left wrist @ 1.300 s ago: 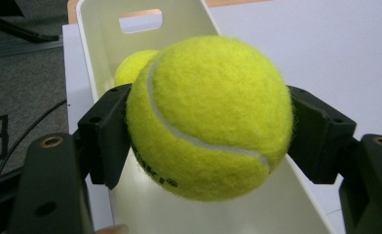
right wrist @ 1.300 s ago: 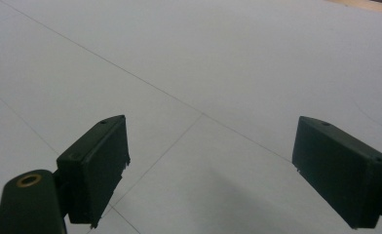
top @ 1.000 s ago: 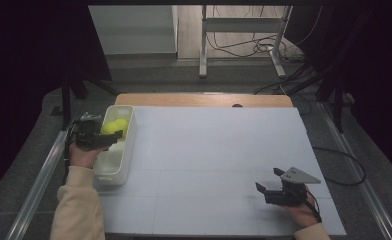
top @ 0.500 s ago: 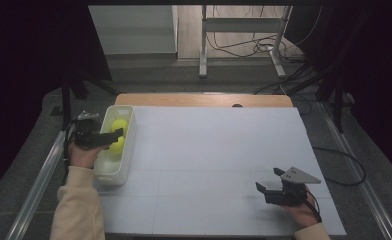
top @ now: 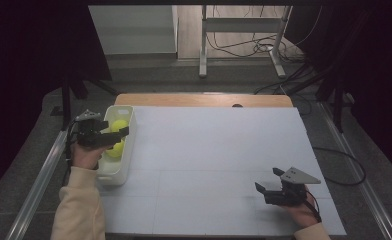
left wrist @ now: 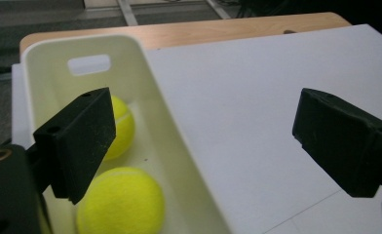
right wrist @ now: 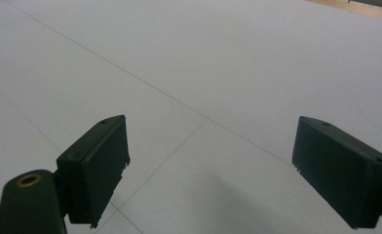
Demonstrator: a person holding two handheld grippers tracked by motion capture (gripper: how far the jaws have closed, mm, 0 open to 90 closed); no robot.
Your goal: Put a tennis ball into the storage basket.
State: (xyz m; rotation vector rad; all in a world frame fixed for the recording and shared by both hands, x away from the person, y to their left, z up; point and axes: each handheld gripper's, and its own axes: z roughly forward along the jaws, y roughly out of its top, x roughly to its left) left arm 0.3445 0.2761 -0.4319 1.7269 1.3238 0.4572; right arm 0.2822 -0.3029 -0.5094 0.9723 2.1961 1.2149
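Note:
A white plastic bin stands at the left edge of the white sheet, with two yellow tennis balls inside. In the left gripper view one ball lies near and the other farther back, by the bin's wall. My left gripper hovers above the bin; its jaws have just been opening and stand wide apart with nothing held between them. My right gripper rests low over the sheet at the near right, open and holding nothing.
The white sheet covers most of the wooden table. Metal rails run along both sides. Beyond the table are a stand's legs and cables on the floor.
A yellow ball that sat at the left gripper's jaws a second ago now lies lower in the bin, and the jaws stand apart. The right gripper has stayed in place.

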